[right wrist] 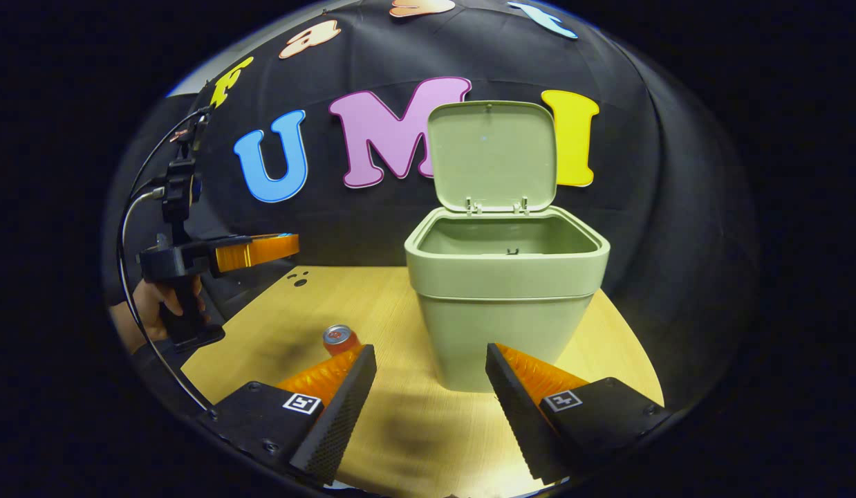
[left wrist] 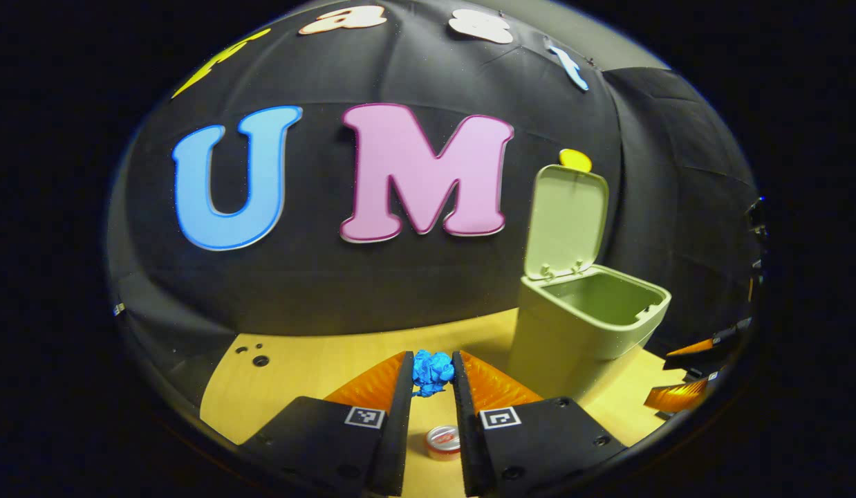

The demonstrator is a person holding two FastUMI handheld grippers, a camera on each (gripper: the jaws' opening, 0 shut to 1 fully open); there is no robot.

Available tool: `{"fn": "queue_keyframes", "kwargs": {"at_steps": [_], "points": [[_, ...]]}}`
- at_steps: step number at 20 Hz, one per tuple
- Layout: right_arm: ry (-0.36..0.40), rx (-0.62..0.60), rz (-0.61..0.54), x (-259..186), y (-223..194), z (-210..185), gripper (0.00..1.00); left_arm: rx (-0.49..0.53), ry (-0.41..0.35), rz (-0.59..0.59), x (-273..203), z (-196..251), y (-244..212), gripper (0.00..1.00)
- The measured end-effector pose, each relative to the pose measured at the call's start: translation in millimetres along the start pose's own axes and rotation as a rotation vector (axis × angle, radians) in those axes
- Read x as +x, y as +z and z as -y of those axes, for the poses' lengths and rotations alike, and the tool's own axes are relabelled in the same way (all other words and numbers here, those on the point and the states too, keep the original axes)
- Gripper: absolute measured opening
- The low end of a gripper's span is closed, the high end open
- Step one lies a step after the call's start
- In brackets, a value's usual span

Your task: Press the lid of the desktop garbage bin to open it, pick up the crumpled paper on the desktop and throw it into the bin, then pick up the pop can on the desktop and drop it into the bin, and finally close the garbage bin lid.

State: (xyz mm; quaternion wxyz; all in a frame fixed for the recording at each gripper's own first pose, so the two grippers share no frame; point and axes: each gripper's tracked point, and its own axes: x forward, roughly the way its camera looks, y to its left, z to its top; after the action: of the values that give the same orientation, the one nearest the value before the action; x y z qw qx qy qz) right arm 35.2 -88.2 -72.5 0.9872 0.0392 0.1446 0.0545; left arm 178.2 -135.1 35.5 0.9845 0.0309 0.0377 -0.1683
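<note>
Your left gripper (left wrist: 432, 377) pinches the crumpled paper (left wrist: 432, 372), a blue wrinkled wad, at bottom centre, above the can (left wrist: 444, 441) on the wooden table (left wrist: 310, 370). Your right gripper (right wrist: 431, 377) has its ridged fingers spread wide, empty. The smooth green bin (right wrist: 504, 277) stands centre frame, lid (right wrist: 494, 153) upright.

At the bottom centre of the left gripper view I see my left gripper (left wrist: 433, 377) clamped on the blue crumpled paper (left wrist: 432, 372), held above the tabletop (left wrist: 303, 373). Below it stands the pop can (left wrist: 443, 443). At right, the garbage bin (left wrist: 583, 332) sits with its lid (left wrist: 566, 221) upright.
</note>
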Motion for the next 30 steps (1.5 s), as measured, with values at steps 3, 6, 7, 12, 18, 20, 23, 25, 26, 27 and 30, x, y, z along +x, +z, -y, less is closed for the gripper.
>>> {"fn": "queue_keyframes", "kwargs": {"at_steps": [3, 6, 7, 12, 18, 20, 23, 25, 26, 27, 30], "points": [[-0.016, 0.003, 0.001, -4, -5, 18, 0.99, -0.018, -0.087, 0.033, 17, 46, 19, 0.32], [-0.04, -0.014, -0.002, -7, -11, 36, 0.99, -0.058, -0.174, 0.049, 34, 90, 33, 0.36], [-0.045, -0.012, -0.004, -7, -12, 39, 0.99, -0.062, -0.193, 0.051, 39, 100, 35, 0.35], [-0.052, 0.003, -0.01, -2, -13, 49, 0.99, -0.026, -0.298, 0.044, 59, 148, 39, 0.36], [-0.044, -0.009, -0.033, 4, -17, 51, 0.99, 0.001, -0.391, 0.02, 71, 186, 33, 0.38], [-0.042, -0.011, -0.045, 7, -20, 52, 0.99, 0.011, -0.419, 0.012, 74, 194, 31, 0.41], [-0.04, -0.01, -0.054, 9, -21, 53, 0.99, 0.017, -0.421, 0.01, 76, 196, 30, 0.51], [-0.036, -0.007, -0.057, 12, -21, 51, 0.99, 0.001, -0.385, 0.036, 74, 186, 39, 0.79], [-0.032, -0.006, -0.059, 13, -22, 49, 0.99, -0.008, -0.371, 0.046, 74, 180, 39, 0.93], [-0.029, -0.004, -0.063, 14, -23, 47, 0.99, -0.018, -0.352, 0.051, 72, 171, 40, 0.98], [-0.003, -0.008, -0.079, 15, -28, 33, 0.99, -0.053, -0.249, 0.059, 61, 127, 37, 0.97]]}}
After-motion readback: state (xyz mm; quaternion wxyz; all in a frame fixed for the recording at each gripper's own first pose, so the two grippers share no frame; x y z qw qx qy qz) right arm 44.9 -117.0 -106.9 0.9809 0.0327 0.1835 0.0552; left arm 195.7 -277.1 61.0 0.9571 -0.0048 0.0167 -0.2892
